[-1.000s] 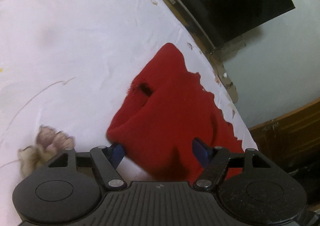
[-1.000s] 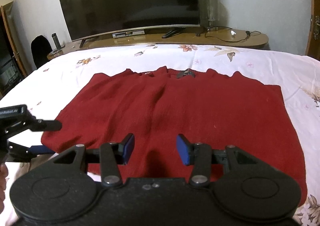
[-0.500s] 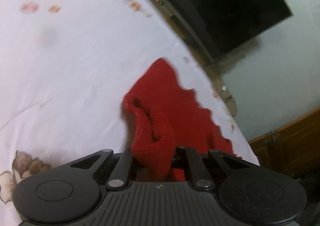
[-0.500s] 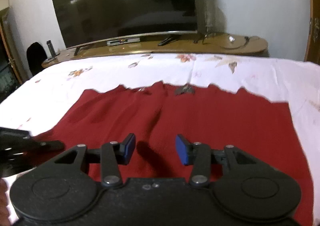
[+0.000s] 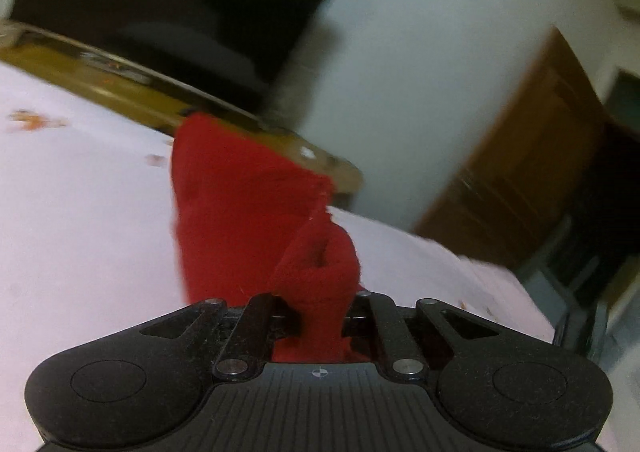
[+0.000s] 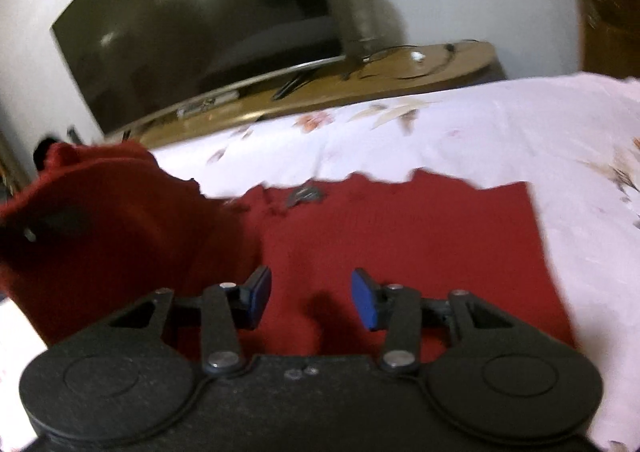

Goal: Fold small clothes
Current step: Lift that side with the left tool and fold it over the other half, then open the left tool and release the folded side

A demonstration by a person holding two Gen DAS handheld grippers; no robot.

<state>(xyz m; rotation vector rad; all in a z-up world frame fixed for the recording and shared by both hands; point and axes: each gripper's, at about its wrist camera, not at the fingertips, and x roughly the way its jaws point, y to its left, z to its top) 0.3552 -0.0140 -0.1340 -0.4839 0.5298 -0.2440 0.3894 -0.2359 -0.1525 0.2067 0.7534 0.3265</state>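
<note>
Bed sheet [image 6: 460, 139]: white, printed with faint orange and brown flowers, spread over the bed and lightly wrinkled.
Television [image 6: 192, 27]: a large dark curved screen, set against the pale wall beyond the bed; a ceiling light is reflected in it.
TV stand [image 6: 400, 71]: a long wooden top with a rounded end, on which the television is stood.
Cable [image 6: 404, 63]: a dark wire looped on the stand, near its rounded end.
Glass object [image 6: 360, 19]: tall, clear, blurred, just beside the television.
Wooden door [image 5: 532, 155]: brown, panelled, seen at the right in the left wrist view.
</note>
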